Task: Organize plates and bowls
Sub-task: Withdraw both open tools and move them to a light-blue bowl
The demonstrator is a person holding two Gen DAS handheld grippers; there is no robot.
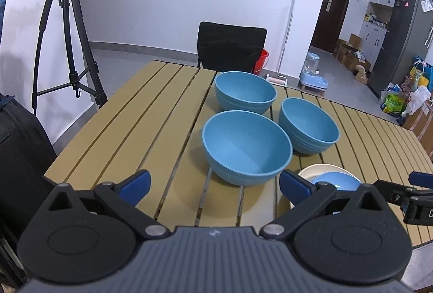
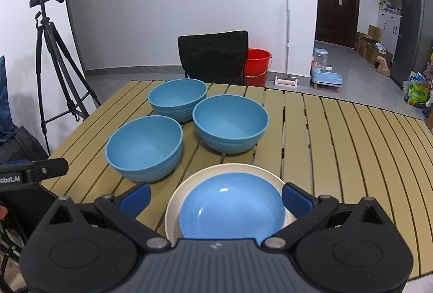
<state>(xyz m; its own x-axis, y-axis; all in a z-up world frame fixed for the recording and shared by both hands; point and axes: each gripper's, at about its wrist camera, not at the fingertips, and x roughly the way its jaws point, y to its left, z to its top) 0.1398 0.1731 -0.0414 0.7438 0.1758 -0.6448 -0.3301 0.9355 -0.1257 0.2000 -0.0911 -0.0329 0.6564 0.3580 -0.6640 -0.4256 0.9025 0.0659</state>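
Three blue bowls stand upright on the slatted wooden table [image 1: 121, 117]: a near one [image 1: 246, 146], a far one [image 1: 245, 92] and a right one [image 1: 308, 125]. In the right wrist view they show as near-left [image 2: 144, 148], far [image 2: 177, 98] and middle [image 2: 230, 123]. A blue plate [image 2: 232, 209] lies on a cream plate [image 2: 216, 171] at the near edge; both also show in the left wrist view [image 1: 335, 180]. My left gripper [image 1: 213, 186] is open and empty, just short of the near bowl. My right gripper [image 2: 215, 198] is open, its fingers either side of the plates.
A black chair [image 1: 231, 46] stands behind the table's far edge, with a red bucket [image 2: 257, 65] beyond it. A tripod [image 1: 67, 35] stands at the left, a black bag [image 1: 19, 157] beside the table's left edge. The right half of the table [image 2: 351, 144] carries nothing.
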